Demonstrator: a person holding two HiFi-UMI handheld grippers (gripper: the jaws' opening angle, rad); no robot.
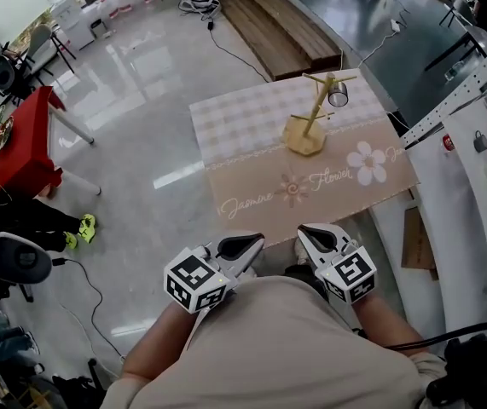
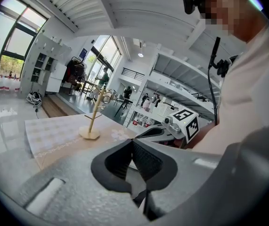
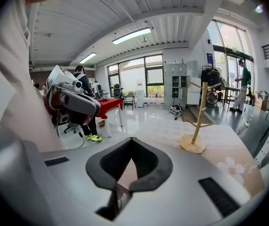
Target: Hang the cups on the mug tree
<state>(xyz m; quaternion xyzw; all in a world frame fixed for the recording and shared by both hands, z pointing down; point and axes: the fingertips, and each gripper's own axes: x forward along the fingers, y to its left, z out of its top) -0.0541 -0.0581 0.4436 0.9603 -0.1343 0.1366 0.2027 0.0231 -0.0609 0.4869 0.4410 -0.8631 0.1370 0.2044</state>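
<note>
A wooden mug tree (image 1: 311, 119) stands near the far right of the table, on a checked and floral cloth (image 1: 252, 126). One shiny metal cup (image 1: 338, 95) hangs from an upper right peg. Both grippers are held close to my body, short of the table's near edge. My left gripper (image 1: 252, 243) is shut with its pads together and nothing between them. My right gripper (image 1: 309, 233) is likewise shut and empty. The left gripper view shows the mug tree (image 2: 94, 119) and the cup (image 2: 107, 98) far ahead. The right gripper view shows the mug tree (image 3: 200, 117) and the cup (image 3: 213, 98).
A red table (image 1: 17, 143) and an office chair (image 1: 13, 262) stand on the glossy floor to the left. A long wooden platform (image 1: 277, 24) lies beyond the table. White shelving (image 1: 469, 186) runs along the right side.
</note>
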